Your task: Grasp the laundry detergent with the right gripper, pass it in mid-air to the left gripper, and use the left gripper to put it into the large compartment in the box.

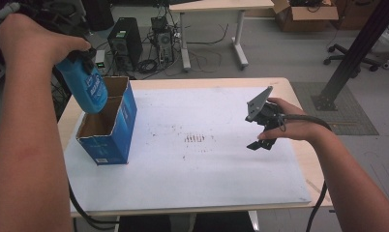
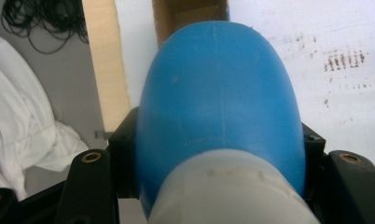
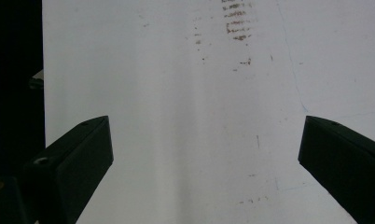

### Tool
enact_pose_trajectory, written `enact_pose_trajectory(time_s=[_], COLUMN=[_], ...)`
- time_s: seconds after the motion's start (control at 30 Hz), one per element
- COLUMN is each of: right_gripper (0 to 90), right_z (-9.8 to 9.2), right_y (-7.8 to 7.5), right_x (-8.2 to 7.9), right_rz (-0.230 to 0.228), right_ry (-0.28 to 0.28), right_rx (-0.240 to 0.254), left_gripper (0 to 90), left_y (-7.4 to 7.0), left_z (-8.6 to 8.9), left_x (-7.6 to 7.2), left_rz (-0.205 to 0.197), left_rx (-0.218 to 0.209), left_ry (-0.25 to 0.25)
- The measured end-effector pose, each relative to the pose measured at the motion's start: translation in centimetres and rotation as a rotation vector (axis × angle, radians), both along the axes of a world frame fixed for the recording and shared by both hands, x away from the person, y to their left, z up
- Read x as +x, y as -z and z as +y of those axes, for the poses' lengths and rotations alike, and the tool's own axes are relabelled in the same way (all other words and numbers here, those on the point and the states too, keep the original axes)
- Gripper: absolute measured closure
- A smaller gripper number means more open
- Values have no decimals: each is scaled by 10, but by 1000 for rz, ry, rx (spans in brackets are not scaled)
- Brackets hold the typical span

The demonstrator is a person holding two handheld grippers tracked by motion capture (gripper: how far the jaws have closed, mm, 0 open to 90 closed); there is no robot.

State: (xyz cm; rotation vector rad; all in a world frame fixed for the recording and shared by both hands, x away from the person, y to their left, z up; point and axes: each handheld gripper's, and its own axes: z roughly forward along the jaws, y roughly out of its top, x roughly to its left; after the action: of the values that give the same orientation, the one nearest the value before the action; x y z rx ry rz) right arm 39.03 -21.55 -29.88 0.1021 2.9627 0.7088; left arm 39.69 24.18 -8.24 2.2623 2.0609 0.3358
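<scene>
Bottle, blue plastic, pinched by the left gripper's jaws, hangs bottom-down over the open blue carton at the table's left edge. Right gripper, jaws spread and holding nothing, rests on the stained white board. The hand hides the bottle's top. Bottle and carton lettering is too blurred to read.

No legible text; labels blurred
</scene>
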Motion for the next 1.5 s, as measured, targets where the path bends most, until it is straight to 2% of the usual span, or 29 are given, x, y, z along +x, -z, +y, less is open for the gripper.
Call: enact_pose_trajectory(time_s=[0.5,1.13,1.5], right_gripper=[31,31,32], right_z=[6,6,6], right_y=[4,16,23], right_x=[-2,1,4], right_rz=[3,25,39], right_ry=[-9,-1,4], right_rx=[1,-3,-4], left_gripper=[386,385,385], left_y=[59,118,155], left_z=[17,21,21], left_x=[10,27,35], left_rz=[59,107,144], left_rx=[-25,-49,-42], left_ry=[-35,-43,-35])
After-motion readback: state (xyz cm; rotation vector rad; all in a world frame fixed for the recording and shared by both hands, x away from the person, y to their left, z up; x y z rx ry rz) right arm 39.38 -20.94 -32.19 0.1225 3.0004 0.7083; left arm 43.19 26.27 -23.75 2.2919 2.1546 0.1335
